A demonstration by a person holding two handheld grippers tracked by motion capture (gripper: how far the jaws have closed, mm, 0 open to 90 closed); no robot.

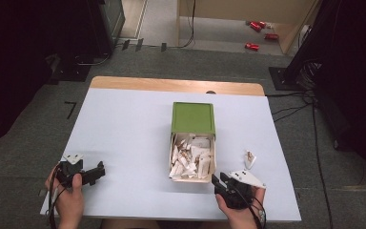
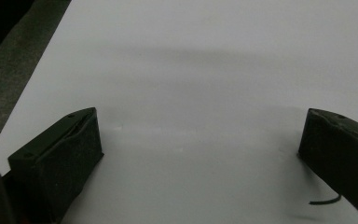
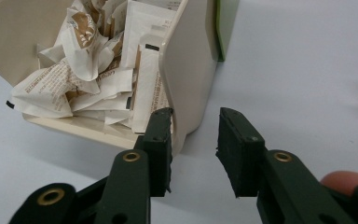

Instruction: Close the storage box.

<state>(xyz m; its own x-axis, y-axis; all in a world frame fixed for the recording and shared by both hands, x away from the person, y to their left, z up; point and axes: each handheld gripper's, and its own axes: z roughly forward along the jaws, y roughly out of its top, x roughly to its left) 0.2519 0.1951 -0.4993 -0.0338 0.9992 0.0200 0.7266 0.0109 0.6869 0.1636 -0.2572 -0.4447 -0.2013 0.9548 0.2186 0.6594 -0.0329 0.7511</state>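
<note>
- The right gripper (image 1: 218,180) is resting on the table (image 1: 124,129) at the near right corner of the cream drawer (image 1: 173,164); in the right gripper view its jaws are standing narrow, one on each side of the drawer's corner wall (image 3: 186,88).
- One jaw is sitting against the inner face of that wall; the other is standing just clear of the outer face, so nothing is being clamped.
- The drawer is protruding from its green box (image 1: 193,117), directly ahead of the right gripper.
- The drawer is holding a loose heap of white and brown paper packets (image 3: 93,70), some crumpled.
- One single packet (image 1: 250,159) is lying on the table just beyond the right gripper, outside the drawer.
- The left gripper (image 1: 98,171) is lying well apart from the drawer, its jaws standing wide over bare table and holding nothing.
</note>
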